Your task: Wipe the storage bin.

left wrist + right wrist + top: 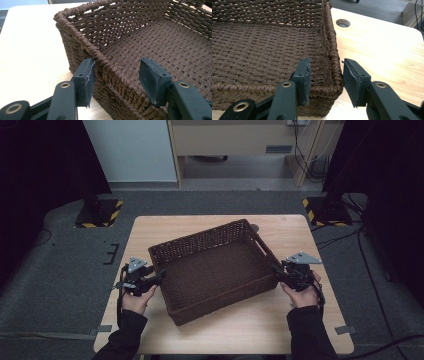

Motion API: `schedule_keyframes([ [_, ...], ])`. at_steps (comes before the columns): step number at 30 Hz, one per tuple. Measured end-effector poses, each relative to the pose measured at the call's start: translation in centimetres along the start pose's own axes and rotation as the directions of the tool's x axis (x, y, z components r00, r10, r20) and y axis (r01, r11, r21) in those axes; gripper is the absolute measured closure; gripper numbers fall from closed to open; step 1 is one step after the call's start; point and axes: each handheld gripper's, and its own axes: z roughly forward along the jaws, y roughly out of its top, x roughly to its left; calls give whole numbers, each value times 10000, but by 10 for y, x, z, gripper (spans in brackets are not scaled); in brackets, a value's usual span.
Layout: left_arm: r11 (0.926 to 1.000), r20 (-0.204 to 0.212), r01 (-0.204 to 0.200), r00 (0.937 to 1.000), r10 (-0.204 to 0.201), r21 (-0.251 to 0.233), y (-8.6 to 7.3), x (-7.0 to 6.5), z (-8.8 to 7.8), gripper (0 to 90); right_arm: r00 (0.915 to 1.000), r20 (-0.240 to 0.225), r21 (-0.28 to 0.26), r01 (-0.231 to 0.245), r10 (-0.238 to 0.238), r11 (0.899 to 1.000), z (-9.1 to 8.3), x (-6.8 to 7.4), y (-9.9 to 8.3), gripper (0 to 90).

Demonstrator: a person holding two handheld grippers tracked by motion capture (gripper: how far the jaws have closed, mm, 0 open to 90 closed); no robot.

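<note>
A dark brown wicker basket (200, 236), with nothing in it, sits slantwise on the middle of the wooden table (295, 232). My left gripper (159, 277) is at its left wall. In the left gripper view the jaws (117, 77) straddle that wall's rim (82, 37): one pad lies against the outside, the other stands inside the basket, apart from the weave. My right gripper (276, 272) is at the right wall near the front corner. Its jaws (326, 80) straddle the rim (332, 45), with a gap between the inner pad and the wall.
A round cable hole (343, 23) is in the tabletop beyond the basket's far right corner. Two stands with yellow-and-black bases (99, 212) (327, 211) rest on the grey floor behind the table. Bare wood lies on both sides of the basket.
</note>
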Motion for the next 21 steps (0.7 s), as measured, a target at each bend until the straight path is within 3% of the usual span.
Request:
schedule_keyframes([
  [3,10000,-51,-40,10000,41,44,1,0,3,465,9999,-135,12,-41,42,10000,1,-2,1,545],
  [6,9996,-141,-236,9996,238,135,3,1,7,482,9997,-58,-148,216,-217,9997,7,-4,1,522],
  [9,9989,-349,-432,9984,439,203,4,0,11,490,9994,-32,-224,331,-332,9992,13,-6,1,622],
  [11,9989,-279,-433,9987,437,169,5,1,11,493,9996,-76,-210,268,-270,9994,15,-7,1,730],
  [13,9990,-141,-409,9991,411,152,5,3,9,477,9990,57,-49,437,-437,9990,15,-5,0,781],
  [17,9988,-186,-495,9986,496,52,4,1,2,407,9987,-77,147,497,-496,9987,8,-2,-2,796],
  [21,9976,-248,-688,9973,690,81,2,-4,-3,398,9988,-320,72,365,-363,9993,-4,5,-11,789],
])
